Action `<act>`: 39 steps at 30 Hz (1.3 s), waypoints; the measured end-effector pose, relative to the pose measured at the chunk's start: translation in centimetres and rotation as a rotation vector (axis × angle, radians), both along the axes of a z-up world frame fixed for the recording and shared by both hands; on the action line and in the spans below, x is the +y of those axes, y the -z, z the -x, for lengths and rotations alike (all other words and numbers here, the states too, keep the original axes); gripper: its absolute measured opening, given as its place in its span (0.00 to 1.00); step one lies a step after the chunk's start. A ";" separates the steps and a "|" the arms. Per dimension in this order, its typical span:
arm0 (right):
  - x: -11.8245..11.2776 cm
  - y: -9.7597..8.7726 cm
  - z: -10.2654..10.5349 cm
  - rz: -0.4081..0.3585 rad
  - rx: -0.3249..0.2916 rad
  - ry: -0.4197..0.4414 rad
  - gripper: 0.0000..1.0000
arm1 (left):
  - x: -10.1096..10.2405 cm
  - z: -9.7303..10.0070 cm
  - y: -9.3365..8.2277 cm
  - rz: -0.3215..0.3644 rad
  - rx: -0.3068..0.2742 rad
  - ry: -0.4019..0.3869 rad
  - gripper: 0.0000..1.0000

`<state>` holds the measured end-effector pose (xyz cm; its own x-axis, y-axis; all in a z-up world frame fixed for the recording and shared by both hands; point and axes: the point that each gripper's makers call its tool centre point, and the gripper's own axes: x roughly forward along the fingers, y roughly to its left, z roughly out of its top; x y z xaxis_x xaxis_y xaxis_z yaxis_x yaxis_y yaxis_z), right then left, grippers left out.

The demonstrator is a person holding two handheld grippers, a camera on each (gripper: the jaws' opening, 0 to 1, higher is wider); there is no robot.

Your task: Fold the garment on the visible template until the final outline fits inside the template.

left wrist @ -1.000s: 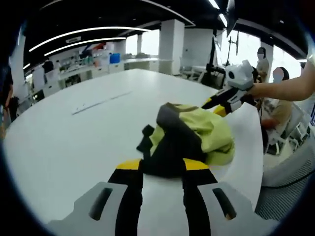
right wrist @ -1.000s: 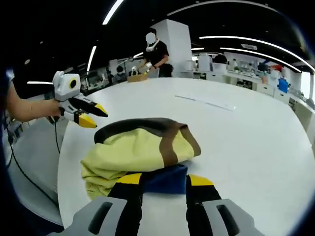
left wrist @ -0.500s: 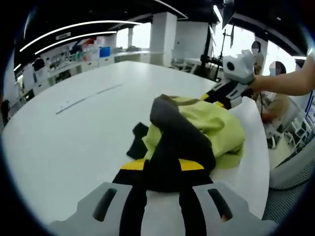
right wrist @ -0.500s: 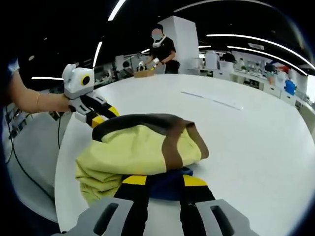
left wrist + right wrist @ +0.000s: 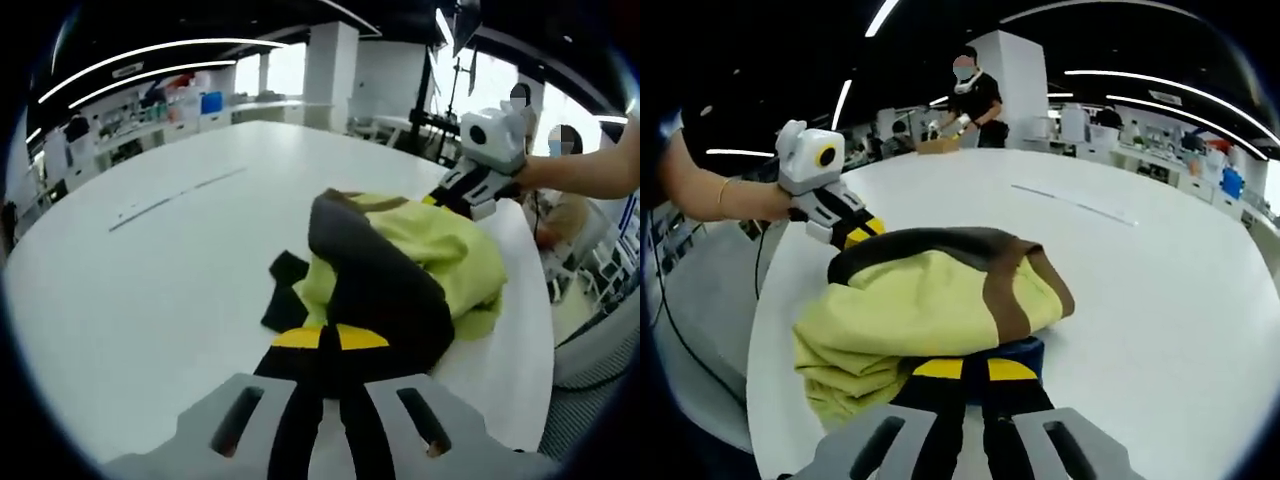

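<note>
White worktop (image 5: 150,260) in an open office carries the yellow-and-dark garment (image 5: 930,300), bunched in a loose heap — folding looks barely begun, and no template outline can be made out. Left gripper (image 5: 325,345) and right gripper (image 5: 975,372) each clamp its edge.

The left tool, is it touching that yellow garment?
Touching. In the left gripper view, the left tool has its jaws closed on the yellow garment's dark edge.

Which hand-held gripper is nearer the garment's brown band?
Left. The left hand-held gripper sits against the dark edge beside the brown band; the right hand-held gripper grips the blue part at the opposite edge of the garment.
</note>
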<state>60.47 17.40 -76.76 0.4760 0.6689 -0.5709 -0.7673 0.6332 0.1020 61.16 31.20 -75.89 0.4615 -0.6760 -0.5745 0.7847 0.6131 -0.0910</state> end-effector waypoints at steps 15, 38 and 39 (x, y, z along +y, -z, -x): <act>-0.4 -2.0 -0.4 -0.053 -0.011 0.058 0.00 | 0.5 0.2 -3.4 0.035 -0.110 -0.012 0.00; -4.1 -6.2 -2.4 -0.060 -0.121 0.193 0.00 | 4.3 -1.2 -6.9 0.062 -0.183 -0.174 0.00; -4.3 -6.3 -2.5 -0.063 -0.123 0.203 0.00 | 4.6 -1.2 -6.9 0.060 -0.186 -0.181 0.00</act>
<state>62.96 13.09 -70.45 0.6679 0.5846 -0.4607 -0.6339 0.7711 0.0595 62.38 35.78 -69.00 0.6719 -0.6032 -0.4297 0.6696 0.7427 0.0044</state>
